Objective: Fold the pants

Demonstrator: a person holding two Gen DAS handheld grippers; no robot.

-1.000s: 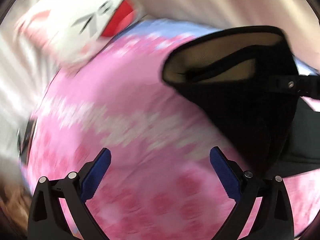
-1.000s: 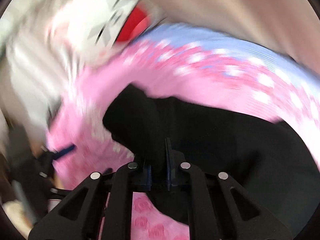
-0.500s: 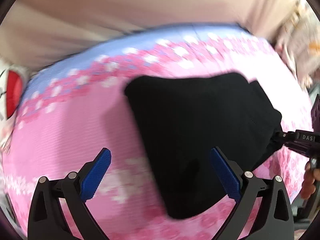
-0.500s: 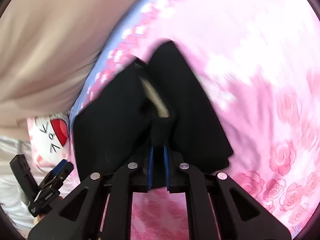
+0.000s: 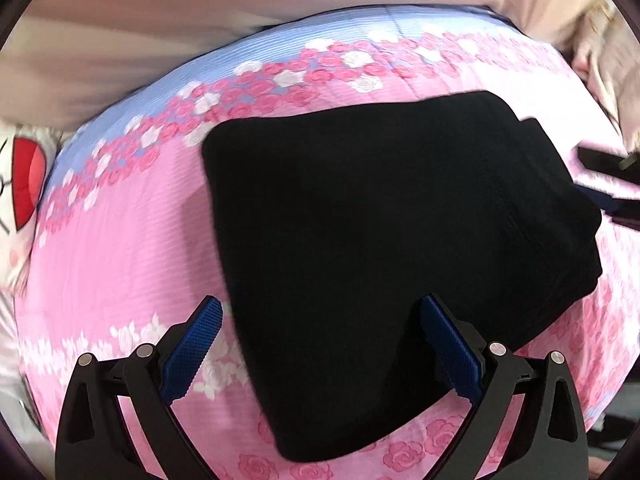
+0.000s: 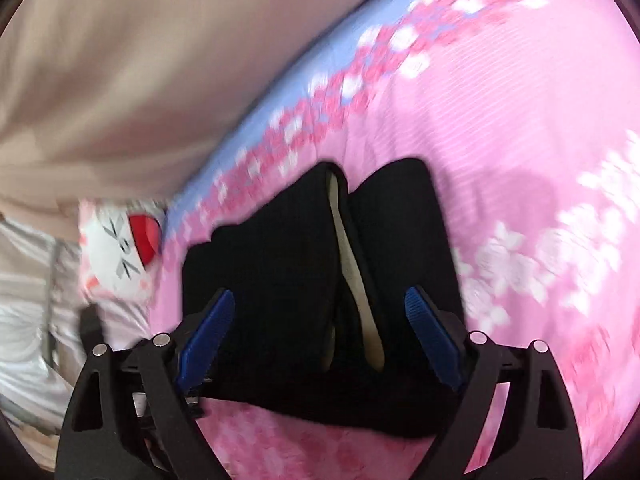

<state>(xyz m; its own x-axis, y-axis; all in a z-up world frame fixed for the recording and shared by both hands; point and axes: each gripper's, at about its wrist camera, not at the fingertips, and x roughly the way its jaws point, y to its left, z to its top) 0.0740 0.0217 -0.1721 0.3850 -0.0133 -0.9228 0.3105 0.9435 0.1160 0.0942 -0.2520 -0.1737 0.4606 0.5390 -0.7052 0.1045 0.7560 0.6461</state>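
While both grippers hang over a bed, a pair of black pants (image 5: 384, 248) lies folded into a thick, roughly rectangular bundle on the bedspread (image 5: 120, 248) — a pink cloth printed with roses, with a pale blue band along its far edge. Beyond the bed hangs a beige curtain (image 5: 200, 8), and at the left edge sits a white cushion (image 5: 16, 200) with a red shape and whisker marks drawn on it.

From the left wrist view, the left gripper (image 5: 320, 344) is spread wide, its blue pads apart and gripping nothing. The near edge of the bundle lies below and between the pads, but neither pad presses on the cloth. At the far right of that view, dark blurred parts of the other tool reach toward the bundle's right end.

From the right wrist view, the right gripper (image 6: 320, 336) is opening, its jaws already wide. The end of the pants sits between the blue pads, with clear gaps on each side, so the cloth is let go. Here the open edge of the garment shows as two black folds with a pale lining (image 6: 352, 272) running between them — the bundle rests flat on the bedspread, near the blue band.
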